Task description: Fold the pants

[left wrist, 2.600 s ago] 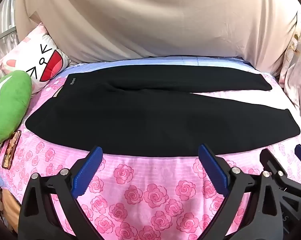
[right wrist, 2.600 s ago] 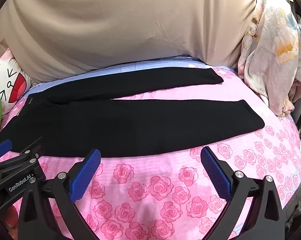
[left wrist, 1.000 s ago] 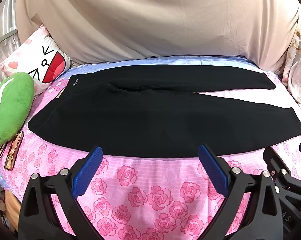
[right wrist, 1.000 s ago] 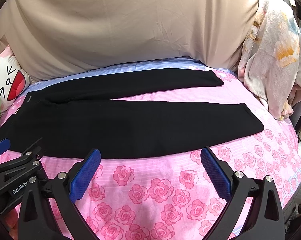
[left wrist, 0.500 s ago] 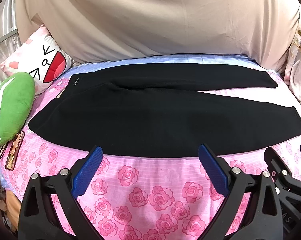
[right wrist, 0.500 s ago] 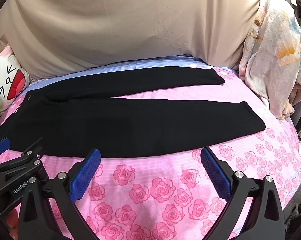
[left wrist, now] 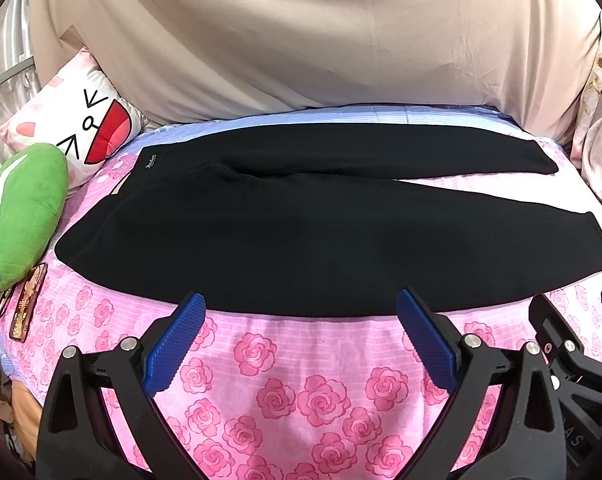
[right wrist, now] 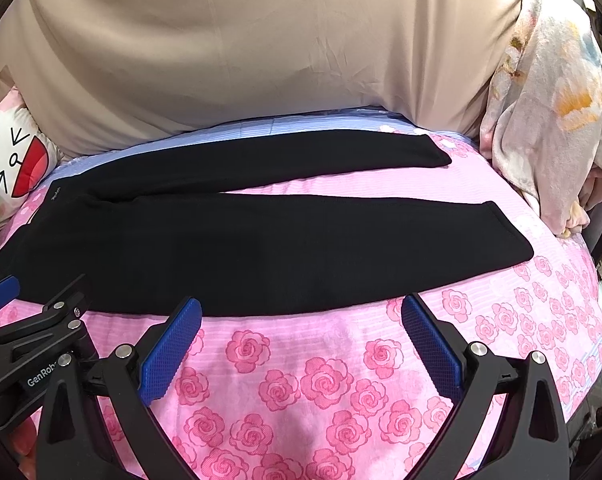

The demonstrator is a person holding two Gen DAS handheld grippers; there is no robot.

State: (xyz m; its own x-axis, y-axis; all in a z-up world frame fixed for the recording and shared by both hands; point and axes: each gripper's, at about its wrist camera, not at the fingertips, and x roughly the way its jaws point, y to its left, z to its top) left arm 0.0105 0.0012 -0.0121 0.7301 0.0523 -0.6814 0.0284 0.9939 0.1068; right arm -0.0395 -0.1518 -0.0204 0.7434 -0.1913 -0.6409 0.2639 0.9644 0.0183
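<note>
Black pants (left wrist: pixel 301 236) lie flat on a pink rose-print bed cover (left wrist: pixel 285 384), waistband at the left, both legs spread toward the right. They also show in the right wrist view (right wrist: pixel 261 248). My left gripper (left wrist: pixel 301 312) is open and empty, hovering just short of the near leg's front edge. My right gripper (right wrist: pixel 301 316) is open and empty, also just short of that edge, further right. The right gripper's tip shows in the left wrist view (left wrist: pixel 573 332); the left gripper shows in the right wrist view (right wrist: pixel 29 336).
A green plush cushion (left wrist: pixel 17 216) and a white cartoon-face pillow (left wrist: pixel 77 136) sit at the left by the waistband. A beige sheet (left wrist: pixel 301 40) hangs behind the bed. A floral blanket (right wrist: pixel 549 120) is piled at the right. A phone-like item (left wrist: pixel 27 304) lies at the left edge.
Both views have shifted slightly; the pants lie unchanged. Both grippers stay open and empty.
</note>
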